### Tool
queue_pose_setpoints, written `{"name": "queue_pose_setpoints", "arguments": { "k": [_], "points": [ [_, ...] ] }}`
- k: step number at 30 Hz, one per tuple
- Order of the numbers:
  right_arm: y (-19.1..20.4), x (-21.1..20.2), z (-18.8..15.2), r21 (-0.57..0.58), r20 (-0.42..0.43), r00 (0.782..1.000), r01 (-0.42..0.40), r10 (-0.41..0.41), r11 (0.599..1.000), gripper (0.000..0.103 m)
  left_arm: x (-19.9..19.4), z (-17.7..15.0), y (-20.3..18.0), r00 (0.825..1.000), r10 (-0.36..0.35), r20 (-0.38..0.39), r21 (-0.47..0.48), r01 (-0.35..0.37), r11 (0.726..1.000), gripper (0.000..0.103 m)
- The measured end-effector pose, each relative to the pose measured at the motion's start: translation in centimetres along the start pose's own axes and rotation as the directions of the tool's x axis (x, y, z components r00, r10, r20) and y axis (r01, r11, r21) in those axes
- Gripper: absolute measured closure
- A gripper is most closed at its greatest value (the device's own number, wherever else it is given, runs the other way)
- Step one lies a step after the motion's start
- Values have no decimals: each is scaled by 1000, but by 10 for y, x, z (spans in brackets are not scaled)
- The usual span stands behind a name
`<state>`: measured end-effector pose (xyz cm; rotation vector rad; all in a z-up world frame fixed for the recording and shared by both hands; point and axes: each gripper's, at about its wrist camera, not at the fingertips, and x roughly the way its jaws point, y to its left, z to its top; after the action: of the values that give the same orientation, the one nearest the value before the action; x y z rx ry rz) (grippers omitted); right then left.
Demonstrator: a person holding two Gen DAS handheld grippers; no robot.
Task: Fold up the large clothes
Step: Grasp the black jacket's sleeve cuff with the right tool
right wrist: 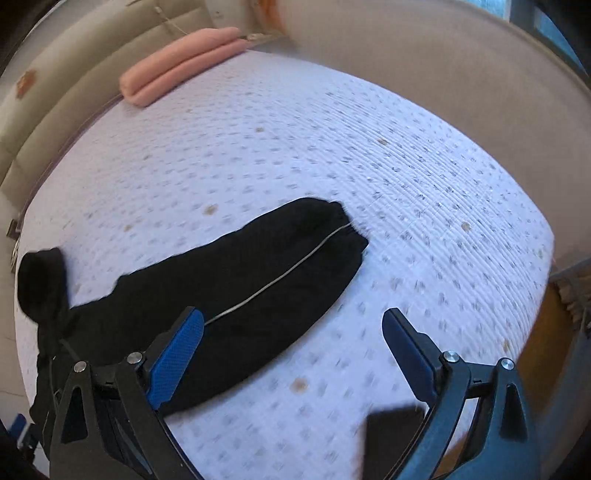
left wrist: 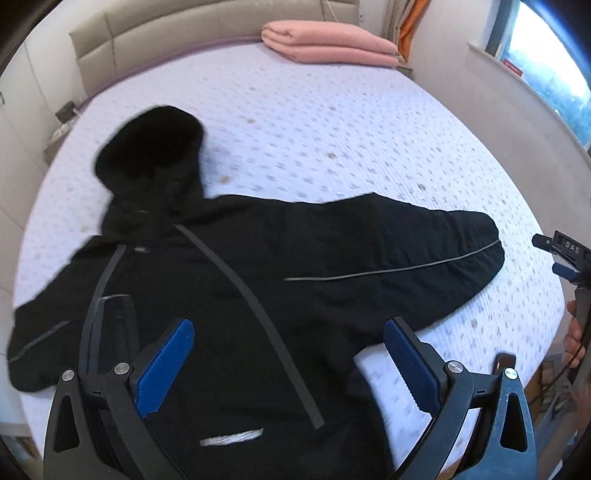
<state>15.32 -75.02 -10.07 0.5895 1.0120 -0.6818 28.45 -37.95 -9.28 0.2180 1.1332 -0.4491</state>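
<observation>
A black hooded jacket lies spread flat on the bed, hood toward the headboard and both sleeves stretched out. My left gripper hovers open above the jacket's body, nothing between its blue pads. The right sleeve, with a thin grey stripe, reaches out to the right. My right gripper hangs open over the sleeve's lower edge and the bare sheet, holding nothing. In the left wrist view it shows at the right edge as a dark tool in a hand.
The bed has a pale lilac dotted sheet with wide bare room to the right. A folded pink blanket rests by the beige headboard. A dark phone-like object lies at the bed's near edge. A window lies right.
</observation>
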Motion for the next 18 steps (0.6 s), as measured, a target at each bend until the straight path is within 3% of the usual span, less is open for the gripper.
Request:
{"name": "queue_pose_setpoints", "arguments": {
  "k": [4,9,13,16,18],
  "points": [
    [-39,49,20,8,-39,999,4,-4,1000,8,41,9,-38,1000,-1,-15,28,1,1000,1],
    [-78,110,41,63,-95,994,-52,58,997,16,82,19,-71,1000,-2,-23,66,3,998,1],
    [-103,154,51,160,-139,972,-168,191,973,20,106,25,-85,1000,-14,-22,90,16,996,1],
    [-115,175,56,207,-151,958,-209,242,956,26,127,29,-95,999,-31,-25,100,33,994,1],
    [-120,185,57,244,-148,940,-266,307,933,36,147,30,-102,998,-29,-50,109,34,994,1]
  ]
}}
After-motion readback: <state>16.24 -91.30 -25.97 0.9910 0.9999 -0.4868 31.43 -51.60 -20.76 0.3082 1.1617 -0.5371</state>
